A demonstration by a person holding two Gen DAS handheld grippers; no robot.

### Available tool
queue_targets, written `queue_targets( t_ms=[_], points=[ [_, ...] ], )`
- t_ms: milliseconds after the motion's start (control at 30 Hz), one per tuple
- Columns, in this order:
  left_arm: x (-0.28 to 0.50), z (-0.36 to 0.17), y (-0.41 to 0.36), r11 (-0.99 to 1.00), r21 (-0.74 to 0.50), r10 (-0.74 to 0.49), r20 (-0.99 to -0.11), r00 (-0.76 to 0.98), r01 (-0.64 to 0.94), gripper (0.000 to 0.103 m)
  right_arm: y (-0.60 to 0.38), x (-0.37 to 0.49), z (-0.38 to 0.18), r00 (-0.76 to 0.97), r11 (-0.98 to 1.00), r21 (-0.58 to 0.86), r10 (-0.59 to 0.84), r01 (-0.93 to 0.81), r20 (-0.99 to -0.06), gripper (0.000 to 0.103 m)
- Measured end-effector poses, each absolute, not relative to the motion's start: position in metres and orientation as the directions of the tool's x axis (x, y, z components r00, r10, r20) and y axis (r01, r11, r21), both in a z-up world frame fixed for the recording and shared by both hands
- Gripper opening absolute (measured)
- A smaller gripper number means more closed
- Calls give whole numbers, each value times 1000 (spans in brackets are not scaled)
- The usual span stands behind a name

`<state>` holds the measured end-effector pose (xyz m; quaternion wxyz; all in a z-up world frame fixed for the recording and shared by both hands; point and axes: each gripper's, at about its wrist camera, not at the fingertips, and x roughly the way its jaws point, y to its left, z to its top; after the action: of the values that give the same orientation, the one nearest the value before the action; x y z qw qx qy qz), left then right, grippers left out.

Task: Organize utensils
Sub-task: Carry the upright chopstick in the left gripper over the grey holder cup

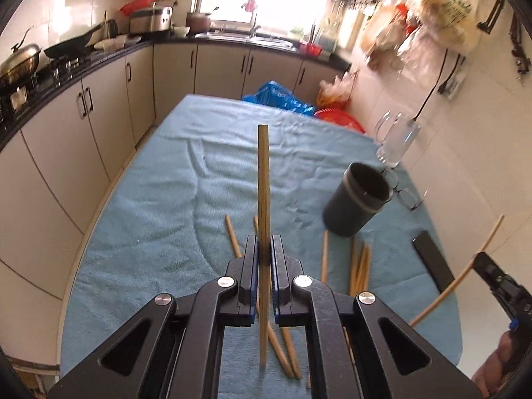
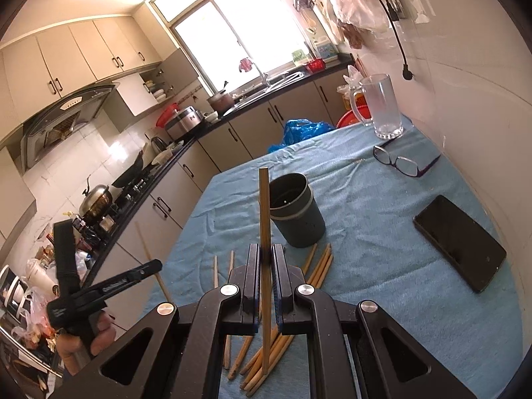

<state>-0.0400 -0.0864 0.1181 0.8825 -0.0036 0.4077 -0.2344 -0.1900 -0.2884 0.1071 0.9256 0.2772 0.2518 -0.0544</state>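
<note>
Now each hand-held gripper is closed on one chopstick.
Left hand-held gripper (image 1: 265, 249) and right hand-held gripper (image 2: 265, 259) pinch thin sticks (image 1: 264, 179) upright near the dark cup (image 2: 296, 209); either may slip, or knock the cup over on the worktop (image 1: 149, 199).

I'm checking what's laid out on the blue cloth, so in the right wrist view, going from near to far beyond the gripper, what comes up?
Loose chopsticks → dark cup → glasses → glass mug, all on the blue cloth.
</note>
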Motion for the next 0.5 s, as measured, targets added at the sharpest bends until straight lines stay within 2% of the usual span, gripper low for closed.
queue_targets(
  t_ms=[500],
  points=[
    [-49,161,-107,858,-186,-466,-671,576,478,6,-301,-191,129,892,842,486,11,235,-451,7]
  ],
)
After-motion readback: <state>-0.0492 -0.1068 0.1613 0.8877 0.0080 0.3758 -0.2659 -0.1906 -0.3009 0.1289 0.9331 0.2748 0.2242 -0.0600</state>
